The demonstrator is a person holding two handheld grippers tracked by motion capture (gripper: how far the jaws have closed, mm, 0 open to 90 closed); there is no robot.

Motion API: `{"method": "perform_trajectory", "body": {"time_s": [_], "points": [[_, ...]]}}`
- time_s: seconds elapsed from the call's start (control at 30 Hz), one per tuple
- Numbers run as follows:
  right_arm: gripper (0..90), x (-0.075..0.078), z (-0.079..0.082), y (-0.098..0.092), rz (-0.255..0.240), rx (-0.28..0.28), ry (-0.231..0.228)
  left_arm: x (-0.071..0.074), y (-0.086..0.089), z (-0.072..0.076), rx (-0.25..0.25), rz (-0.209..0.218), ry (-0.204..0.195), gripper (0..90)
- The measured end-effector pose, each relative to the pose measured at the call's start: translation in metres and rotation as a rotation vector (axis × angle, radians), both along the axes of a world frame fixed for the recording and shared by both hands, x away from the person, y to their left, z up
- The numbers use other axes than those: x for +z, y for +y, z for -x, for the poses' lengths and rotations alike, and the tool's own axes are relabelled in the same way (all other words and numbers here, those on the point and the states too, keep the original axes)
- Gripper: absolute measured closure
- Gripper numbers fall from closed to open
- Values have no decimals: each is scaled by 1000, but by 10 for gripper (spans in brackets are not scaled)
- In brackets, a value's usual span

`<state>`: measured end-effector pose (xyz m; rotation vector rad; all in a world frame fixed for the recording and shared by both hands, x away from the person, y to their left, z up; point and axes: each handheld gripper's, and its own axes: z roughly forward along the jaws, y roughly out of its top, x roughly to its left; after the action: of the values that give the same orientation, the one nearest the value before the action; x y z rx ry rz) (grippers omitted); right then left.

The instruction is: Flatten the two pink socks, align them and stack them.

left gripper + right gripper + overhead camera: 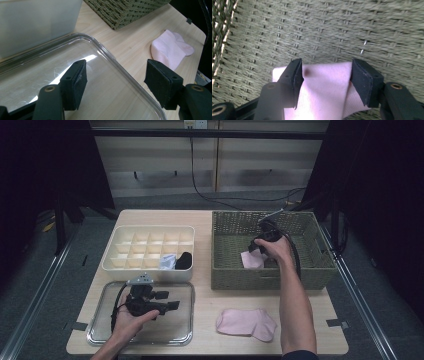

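The right tool [256, 248] reaches into the woven basket [225, 265], its jaws apart around a pink sock [324, 87] (folded) on the basket floor. The left tool [115, 80] hangs wide open, holding nothing, over a clear tray [180, 332]; 1 more pink sock [245, 324] lies on the desk [205, 220].

Woven basket [320, 265]: rough, matt olive wickerwork. Pink sock in the basket [324, 85]: soft knitted cloth, matt, finely ribbed. Second pink sock [246, 324]: the same matt cloth. Surface [130, 42]: pale wood grain, smooth, with a low sheen. Clear tray [110, 53]: glossy transparent plastic that catches glare. Divided organiser box [112, 262]: smooth, cream, matt plastic. Gripper pads [160, 80]: black, matt, slightly rough.
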<state>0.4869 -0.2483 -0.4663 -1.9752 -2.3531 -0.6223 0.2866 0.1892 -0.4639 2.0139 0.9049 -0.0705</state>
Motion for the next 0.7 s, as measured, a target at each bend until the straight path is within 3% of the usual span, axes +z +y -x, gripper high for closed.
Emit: {"method": "perform_trajectory", "body": {"time_s": [0.1, 0.2, 0.27, 0.43, 0.7], "points": [[539, -2, 0, 1, -1, 9, 32, 0, -1, 0, -1, -1, 0, 337], [722, -4, 0, 3, 11, 25, 57, -1, -1, 0, 3, -1, 1, 337], [864, -2, 0, 2, -7, 22, 58, -1, 0, 0, 4, -1, 2, 337], [889, 5, 2, 1, -37, 15, 2, -2, -1, -1, 4, -3, 8, 337], [889, 13, 4, 0, -98, 6, -34, -4, 0, -1, 8, -7, 10, 336]]}}
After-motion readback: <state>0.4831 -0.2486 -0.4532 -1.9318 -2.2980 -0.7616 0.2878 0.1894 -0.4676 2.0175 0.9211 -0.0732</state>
